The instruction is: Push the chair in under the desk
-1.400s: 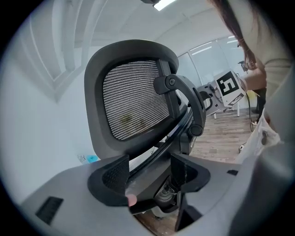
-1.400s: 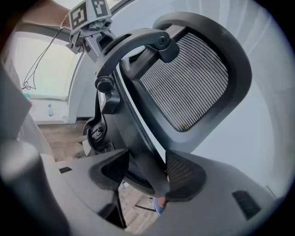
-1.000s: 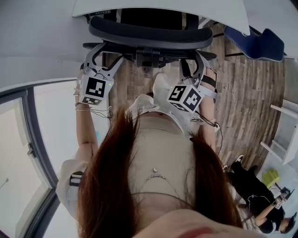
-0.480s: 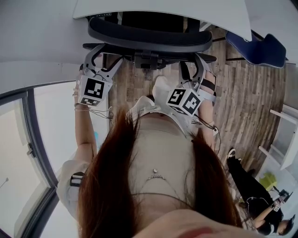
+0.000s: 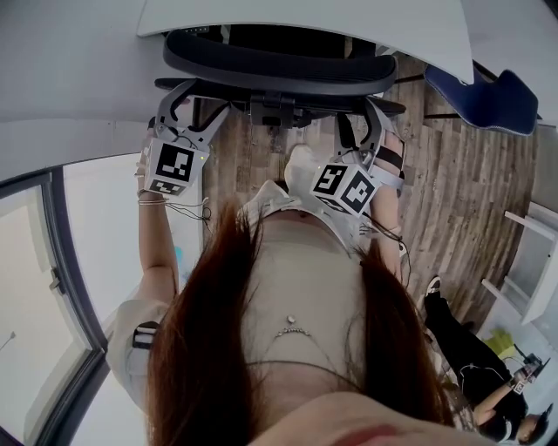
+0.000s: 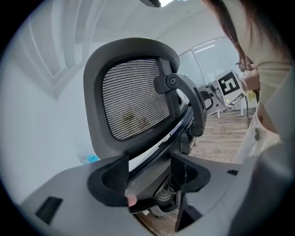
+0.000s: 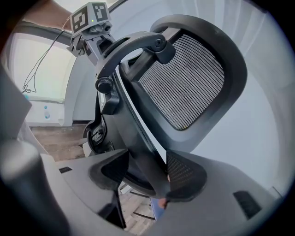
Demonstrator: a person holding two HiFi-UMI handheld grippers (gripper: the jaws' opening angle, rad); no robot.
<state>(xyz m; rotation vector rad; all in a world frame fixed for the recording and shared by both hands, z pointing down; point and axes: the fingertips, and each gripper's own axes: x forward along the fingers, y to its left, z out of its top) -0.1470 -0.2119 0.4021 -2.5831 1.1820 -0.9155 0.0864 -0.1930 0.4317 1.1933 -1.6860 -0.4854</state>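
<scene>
The black mesh-backed office chair (image 5: 279,65) stands at the edge of the white desk (image 5: 305,16), its seat hidden beneath the desktop. My left gripper (image 5: 179,104) is clamped on the left side of the chair's back frame, my right gripper (image 5: 373,118) on the right side. In the left gripper view the frame bar below the mesh back (image 6: 133,99) fills the gap between the left gripper's (image 6: 150,177) pads. In the right gripper view the dark frame under the mesh back (image 7: 184,78) sits likewise between the right gripper's (image 7: 145,173) pads, tight against the right one.
A blue chair (image 5: 488,91) stands to the right on the wood floor. A glass wall with a dark frame (image 5: 52,261) runs along the left. White shelving (image 5: 540,253) and a seated person (image 5: 471,348) are at the lower right.
The chair and both grippers have shifted slightly forward toward the desk. Both grips look unchanged.
</scene>
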